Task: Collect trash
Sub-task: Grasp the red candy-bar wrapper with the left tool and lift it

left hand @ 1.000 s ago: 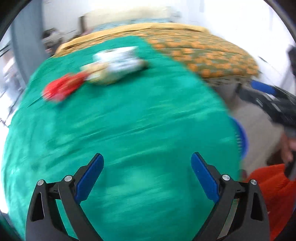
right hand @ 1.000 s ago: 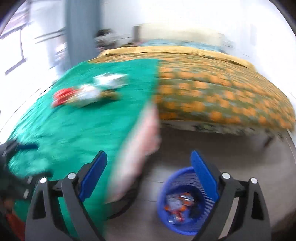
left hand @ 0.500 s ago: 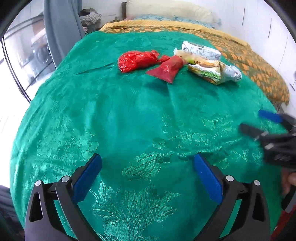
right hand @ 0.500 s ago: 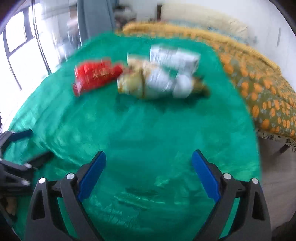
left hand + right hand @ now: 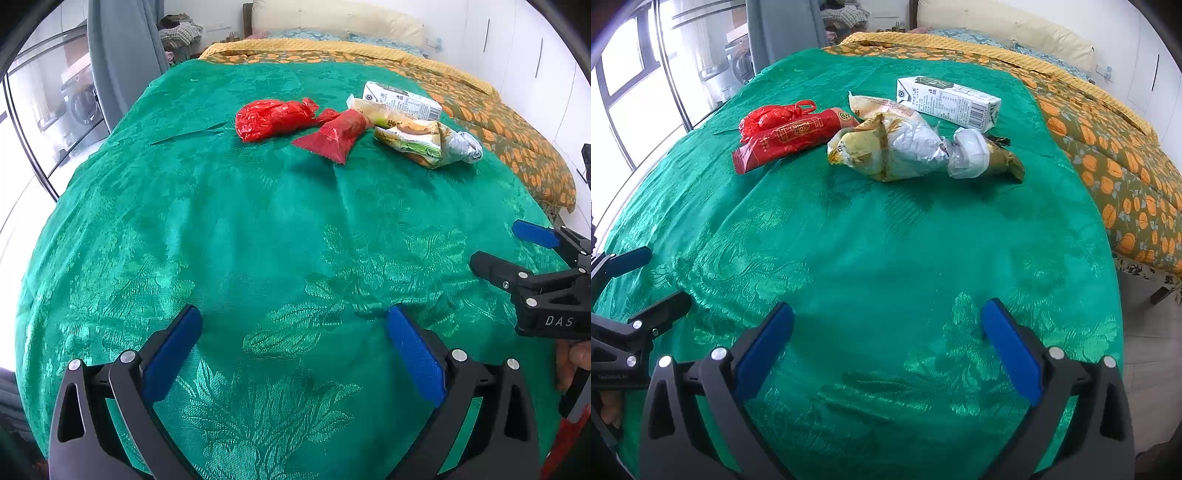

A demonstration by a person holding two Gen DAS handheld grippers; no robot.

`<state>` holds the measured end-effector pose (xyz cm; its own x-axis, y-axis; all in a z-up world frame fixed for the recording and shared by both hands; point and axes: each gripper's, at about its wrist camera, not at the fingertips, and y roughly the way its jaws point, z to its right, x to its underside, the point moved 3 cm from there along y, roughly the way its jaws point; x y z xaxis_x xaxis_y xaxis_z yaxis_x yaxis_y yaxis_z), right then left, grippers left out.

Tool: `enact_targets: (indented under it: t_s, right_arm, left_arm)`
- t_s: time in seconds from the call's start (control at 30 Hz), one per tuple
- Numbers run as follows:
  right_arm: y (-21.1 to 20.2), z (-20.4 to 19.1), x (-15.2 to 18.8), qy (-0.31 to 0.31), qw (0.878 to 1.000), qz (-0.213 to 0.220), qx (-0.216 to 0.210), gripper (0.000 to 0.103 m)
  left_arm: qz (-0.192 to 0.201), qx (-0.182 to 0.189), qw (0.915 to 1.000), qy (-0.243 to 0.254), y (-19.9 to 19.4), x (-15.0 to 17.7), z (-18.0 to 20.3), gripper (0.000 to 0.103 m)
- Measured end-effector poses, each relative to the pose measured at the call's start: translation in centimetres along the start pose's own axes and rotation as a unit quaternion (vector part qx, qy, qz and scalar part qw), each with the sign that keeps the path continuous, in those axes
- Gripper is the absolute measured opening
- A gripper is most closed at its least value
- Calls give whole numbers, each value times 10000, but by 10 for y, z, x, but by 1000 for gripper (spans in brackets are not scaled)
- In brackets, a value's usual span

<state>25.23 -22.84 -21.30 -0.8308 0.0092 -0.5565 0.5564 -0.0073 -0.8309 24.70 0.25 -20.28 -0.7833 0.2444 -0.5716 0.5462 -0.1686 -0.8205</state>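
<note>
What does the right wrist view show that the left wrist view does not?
Only the right wrist view shows bare floor beside the bed. Only the left wrist view shows the right gripper, open and empty. Both share the green bedspread, red bag, red wrapper, crumpled snack bag and milk carton, all untouched.

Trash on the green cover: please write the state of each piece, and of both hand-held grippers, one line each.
Red plastic bag: crumpled, knotted, lying.
Red wrapper: lying flat, touching the red bag.
Yellow snack bag: crumpled, lying on its side.
Milk carton: lying on its side.
Left hand-held gripper: open, empty.
Right hand-held gripper: open, empty; jaws have just been opening.
</note>
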Motion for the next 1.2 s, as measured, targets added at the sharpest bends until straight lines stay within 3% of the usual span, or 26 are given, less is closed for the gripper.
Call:
enact_targets:
  t_s: [0.53,0.67,0.8,1.0,1.07,1.1,1.2]
  right_arm:
    - [0,1,0,40,9999,5,-102,99]
    - [1,-1,-1,-10,10000,-3,-21,99]
    - [1,-1,0,-10,10000,-1,-21,98]
    - [1,-1,0,-13,10000,-1,-22,98]
    - [1,-1,0,-13,10000,1,-23,98]
    - [1,-1,0,-15,10000,0,-21,98]
    - [1,-1,0,-15,10000,0,-22,98]
  left_arm:
    - [-14,44,9999,89,1,-4,1,99]
    - [359,198,9966,718,0,-53,3,99]
    - [218,243,9928,1149,27,-106,18,97]
    - [-292,288,9873,1537,79,-133,44,58]
    - [-328,480,9878,1445,80,-133,47,27]
    - [-333,527,9885,1375,79,-133,46,22]
    - [-310,518,9923,1081,64,-120,38,19]
